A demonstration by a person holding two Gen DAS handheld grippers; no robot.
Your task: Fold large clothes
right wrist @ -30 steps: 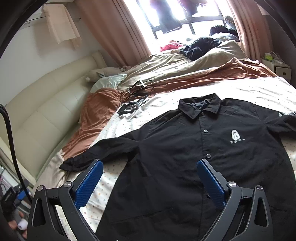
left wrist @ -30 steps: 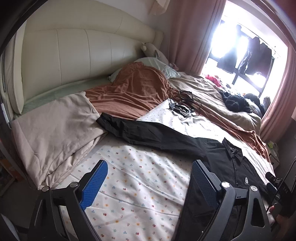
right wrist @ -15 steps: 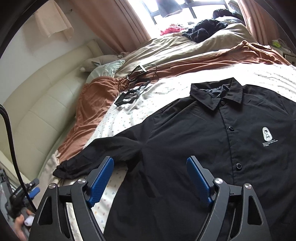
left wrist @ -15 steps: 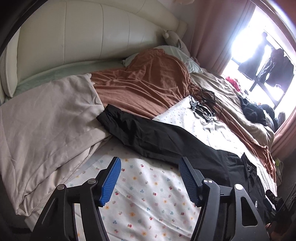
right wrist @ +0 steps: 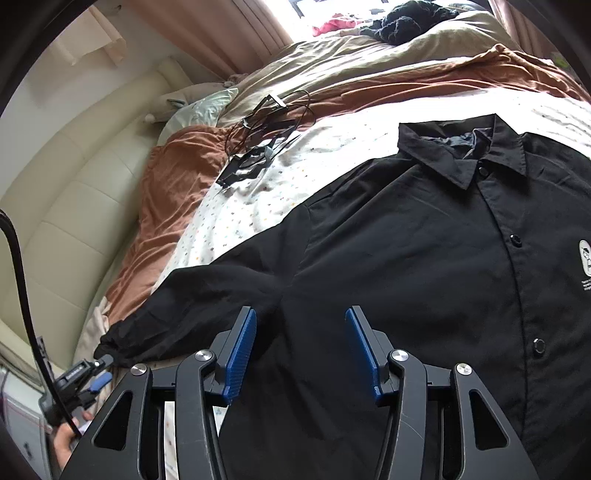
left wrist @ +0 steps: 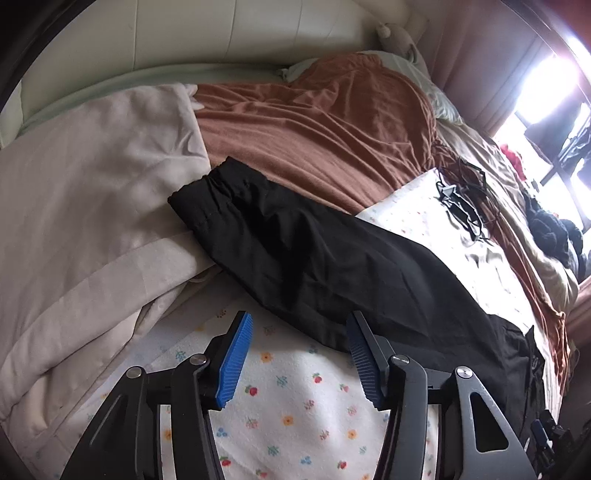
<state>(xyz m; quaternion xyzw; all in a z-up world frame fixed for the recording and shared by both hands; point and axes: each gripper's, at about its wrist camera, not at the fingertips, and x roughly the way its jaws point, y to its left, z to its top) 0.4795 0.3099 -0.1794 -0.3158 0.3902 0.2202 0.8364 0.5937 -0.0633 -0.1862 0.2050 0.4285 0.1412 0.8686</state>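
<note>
A large black button-up shirt (right wrist: 424,236) lies spread face up on the flowered bed sheet (left wrist: 295,398), collar toward the window. Its long left sleeve (left wrist: 295,254) stretches out toward the headboard, with the cuff (left wrist: 201,195) resting on a beige blanket. My left gripper (left wrist: 299,332) is open and empty, just short of the sleeve's lower edge. My right gripper (right wrist: 299,328) is open and empty, low over the armpit area where the sleeve (right wrist: 221,291) joins the body. The left gripper also shows in the right wrist view (right wrist: 92,376), by the cuff.
A beige blanket (left wrist: 85,206) and a rust-brown blanket (left wrist: 314,122) lie beyond the sleeve. A tangle of black cables (right wrist: 266,140) sits on the sheet near the collar side. A cream padded headboard (right wrist: 62,192) runs along the left. Dark clothes (right wrist: 402,18) lie by the window.
Both grippers have moved down and closer to the shirt, the left toward the sleeve, the right toward the armpit. Both jaws have narrowed but stay open.
</note>
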